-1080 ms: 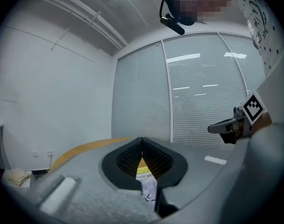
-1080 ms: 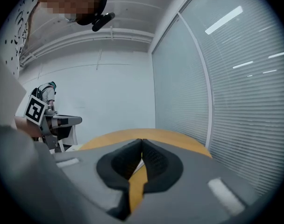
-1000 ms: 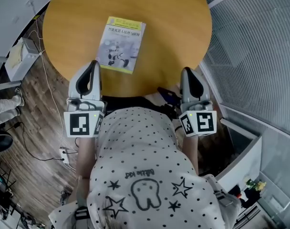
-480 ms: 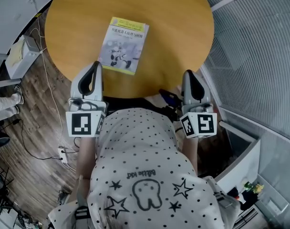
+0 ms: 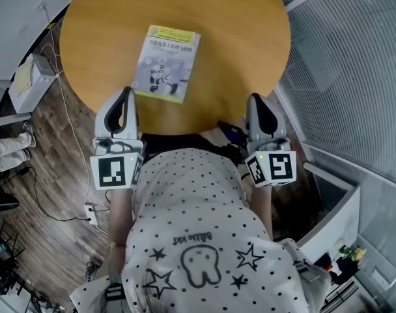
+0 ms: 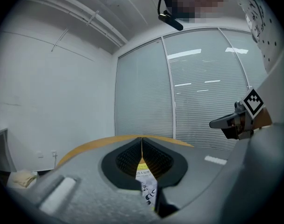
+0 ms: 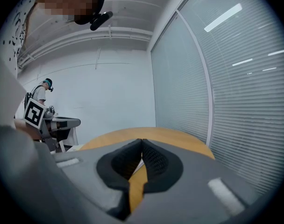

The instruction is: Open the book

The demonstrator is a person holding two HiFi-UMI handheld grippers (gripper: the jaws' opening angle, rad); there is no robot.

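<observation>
Bright even light, sharp, fisheye edges dark, ceiling-light glare

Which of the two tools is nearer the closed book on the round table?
The left tool: its tip sits close beside the near corner of the book, while the right tool is off to the other side, by the edge of the table.

You have before you a round wooden table (image 5: 240,41) with a honey-coloured top. One item lies directly on it: a paperback book (image 5: 165,60), closed, pale grey cover up with a yellow band along its far end. It lies flat and slightly skewed, toward your side and clear of the rim.
</observation>
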